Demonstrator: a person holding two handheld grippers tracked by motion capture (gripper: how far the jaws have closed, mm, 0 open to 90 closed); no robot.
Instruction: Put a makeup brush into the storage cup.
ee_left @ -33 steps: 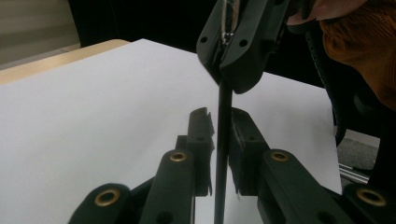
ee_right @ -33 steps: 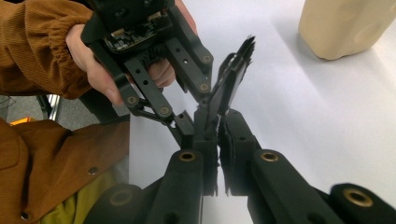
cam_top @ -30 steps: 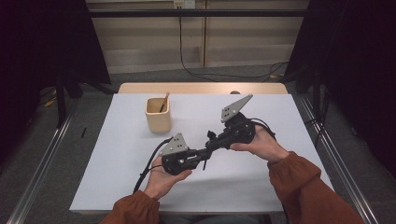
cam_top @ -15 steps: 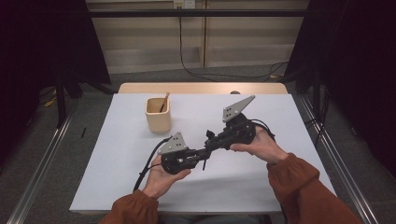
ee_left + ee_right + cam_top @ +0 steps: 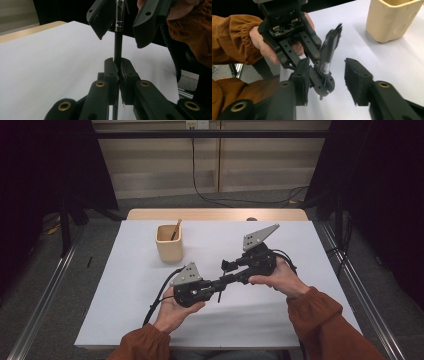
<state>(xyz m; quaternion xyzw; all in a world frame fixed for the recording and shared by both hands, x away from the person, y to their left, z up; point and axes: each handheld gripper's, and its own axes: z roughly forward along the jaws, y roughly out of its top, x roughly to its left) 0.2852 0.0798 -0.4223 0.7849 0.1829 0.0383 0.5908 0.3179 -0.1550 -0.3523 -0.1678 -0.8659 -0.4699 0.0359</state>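
While the left gripper (image 5: pixel 117 67) clamps the pen (image 5: pixel 118 47) and the right gripper's (image 5: pixel 325 82) jaws have just been opening around it, the slim, light, stiff, slippery barrel looks best held mid-length.

Two black jaws of the right gripper (image 5: pixel 325 82) are seen rising from the bottom edge, spread apart, having just been opening. Between them a dark pen (image 5: pixel 329 53) with a silver band is seen, touched by neither pad. The pen is clamped near its lower end by the left gripper (image 5: pixel 318 76), which is held farther off by a hand (image 5: pixel 265 47) in an orange ribbed sleeve (image 5: pixel 230 38). A beige cup (image 5: pixel 390 21) stands on the white table (image 5: pixel 397 65) at upper right.
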